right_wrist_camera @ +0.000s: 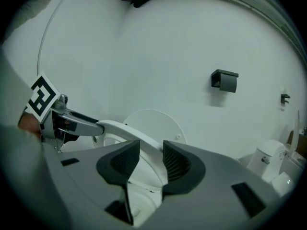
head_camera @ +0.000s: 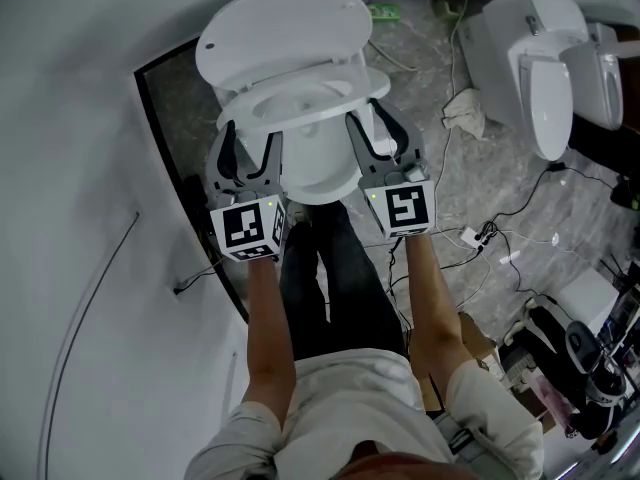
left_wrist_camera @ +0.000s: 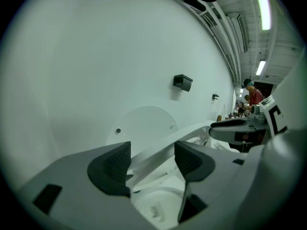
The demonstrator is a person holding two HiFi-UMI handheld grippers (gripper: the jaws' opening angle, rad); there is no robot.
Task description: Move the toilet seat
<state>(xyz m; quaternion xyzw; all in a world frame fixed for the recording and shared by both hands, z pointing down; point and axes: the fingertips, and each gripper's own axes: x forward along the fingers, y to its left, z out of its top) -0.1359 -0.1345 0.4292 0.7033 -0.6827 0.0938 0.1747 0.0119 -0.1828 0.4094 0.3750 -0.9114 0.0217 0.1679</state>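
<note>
White wall curved down the left of the scene, and beside it a person stood over a toilet with a tool in each fist. The left hand-held gripper (head_camera: 250,138) was clamped on the left side of the toilet seat (head_camera: 300,121), whose band ran slantwise between its ribbed pads. The seat sat partly raised, clear of the bowl (head_camera: 318,173) and below the upright lid (head_camera: 280,28). It was apparently held from both sides so it could swing level without twisting. Nothing could be made out inside the bowl beyond its own white surface. The right hand-held gripper (head_camera: 368,116) pinched the opposite side of the ring, its pads set closer together on the thinner edge. Further right, a crumpled cloth (head_camera: 465,113), loose cables (head_camera: 500,238) and a second toilet (head_camera: 535,68) occupied the grey stone-patterned floor (head_camera: 440,198).
</note>
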